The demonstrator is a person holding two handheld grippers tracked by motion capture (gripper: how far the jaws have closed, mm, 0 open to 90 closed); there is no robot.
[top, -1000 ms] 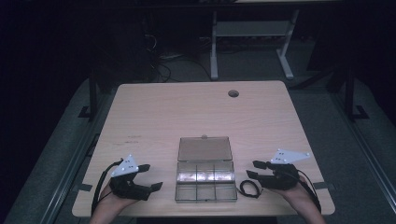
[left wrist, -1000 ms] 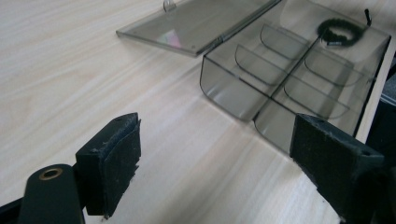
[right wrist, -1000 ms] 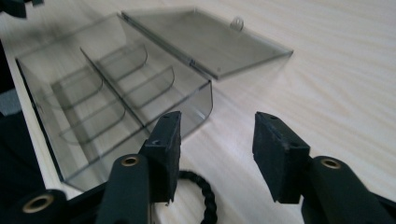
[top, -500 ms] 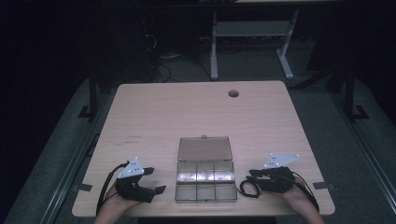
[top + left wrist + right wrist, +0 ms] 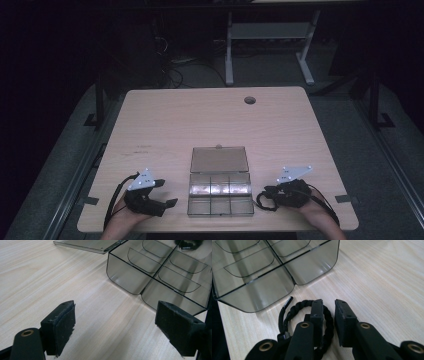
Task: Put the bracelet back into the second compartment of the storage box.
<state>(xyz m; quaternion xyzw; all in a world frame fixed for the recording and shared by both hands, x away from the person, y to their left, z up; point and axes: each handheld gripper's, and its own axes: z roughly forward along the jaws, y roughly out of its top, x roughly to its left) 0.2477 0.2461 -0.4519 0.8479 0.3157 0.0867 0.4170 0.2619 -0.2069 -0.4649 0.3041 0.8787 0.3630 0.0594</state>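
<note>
Black tongs (image 5: 326,305), brass-coloured rivets

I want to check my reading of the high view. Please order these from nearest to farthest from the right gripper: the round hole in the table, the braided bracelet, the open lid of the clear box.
From the right gripper:
1. Braided bracelet, right at its jaws, beside the clear box.
2. Open lid, lying flat behind the compartments, table centre.
3. Round hole, near the far table edge.
</note>
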